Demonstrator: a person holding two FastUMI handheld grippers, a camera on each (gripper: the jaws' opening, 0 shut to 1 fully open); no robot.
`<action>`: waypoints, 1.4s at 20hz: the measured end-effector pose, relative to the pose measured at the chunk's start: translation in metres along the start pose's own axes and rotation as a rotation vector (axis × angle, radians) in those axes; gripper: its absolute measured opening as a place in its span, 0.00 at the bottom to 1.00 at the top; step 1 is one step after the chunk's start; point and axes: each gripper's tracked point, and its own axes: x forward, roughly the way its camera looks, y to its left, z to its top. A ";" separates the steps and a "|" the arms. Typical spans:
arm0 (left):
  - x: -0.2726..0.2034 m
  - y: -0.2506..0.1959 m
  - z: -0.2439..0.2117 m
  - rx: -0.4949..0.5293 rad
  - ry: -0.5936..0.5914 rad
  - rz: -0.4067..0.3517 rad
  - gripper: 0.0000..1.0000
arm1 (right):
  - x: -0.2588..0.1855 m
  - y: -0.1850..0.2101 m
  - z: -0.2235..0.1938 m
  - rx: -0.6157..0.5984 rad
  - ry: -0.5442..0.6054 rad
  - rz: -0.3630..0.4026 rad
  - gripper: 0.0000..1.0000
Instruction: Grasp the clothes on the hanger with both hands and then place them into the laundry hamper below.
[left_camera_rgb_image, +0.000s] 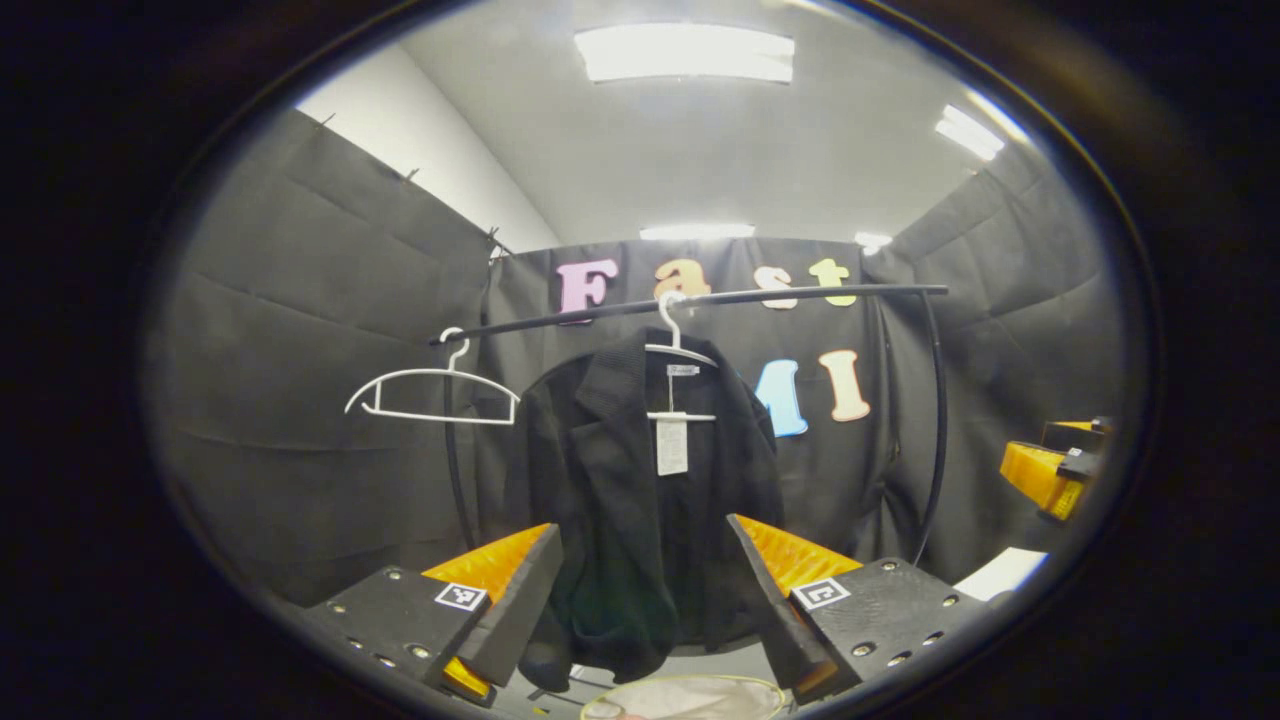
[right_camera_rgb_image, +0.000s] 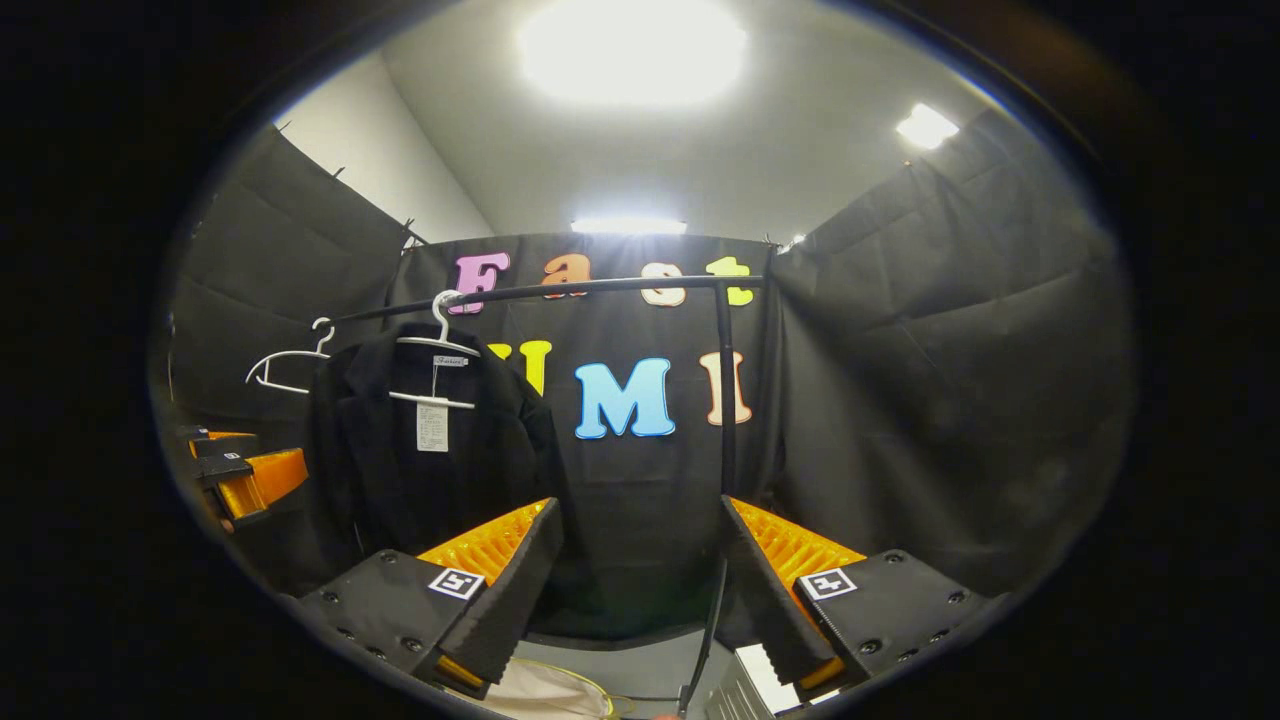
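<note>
- An empty white hanger (left_camera_rgb_image: 432, 392) hangs at the left end of the rail (left_camera_rgb_image: 700, 300), apart from the clothing, so it does not get in the way of a reach for the jacket.
- The black jacket (left_camera_rgb_image: 640, 500) hangs on its own white hanger (left_camera_rgb_image: 680, 355), hooked near the middle of the rail. It faces front with a paper tag (left_camera_rgb_image: 672, 445) dangling at the chest, and its shoulders are spread by the hanger, which leaves both sides free to be gripped.
- The left gripper (left_camera_rgb_image: 645, 590) is aimed straight at the jacket's lower half with its fingers spread wide and nothing between them. I judge it is lined up for a grasp but has not reached the cloth.
- The rim of the laundry hamper (left_camera_rgb_image: 690, 695) shows just under the jacket's hem, so the garment should drop in once it is off the hanger.
- The right gripper (right_camera_rgb_image: 640, 590) is open as well and holds nothing. It faces the booth wall and the rail's upright post (right_camera_rgb_image: 722, 400), with the jacket off to its left, so I judge it must swing left before both can take hold.
- In the left gripper view the right gripper sits at the far right edge, well apart from the jacket.
</note>
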 end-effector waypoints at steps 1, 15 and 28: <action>0.001 0.001 0.000 0.004 -0.001 -0.001 0.94 | 0.001 0.002 -0.001 0.000 0.000 0.001 0.99; 0.031 0.024 -0.006 0.015 -0.011 -0.016 0.94 | 0.025 0.056 -0.013 0.053 0.037 0.057 0.99; 0.087 0.026 -0.003 0.010 -0.019 0.025 0.94 | 0.103 0.112 0.008 0.091 -0.016 0.208 0.98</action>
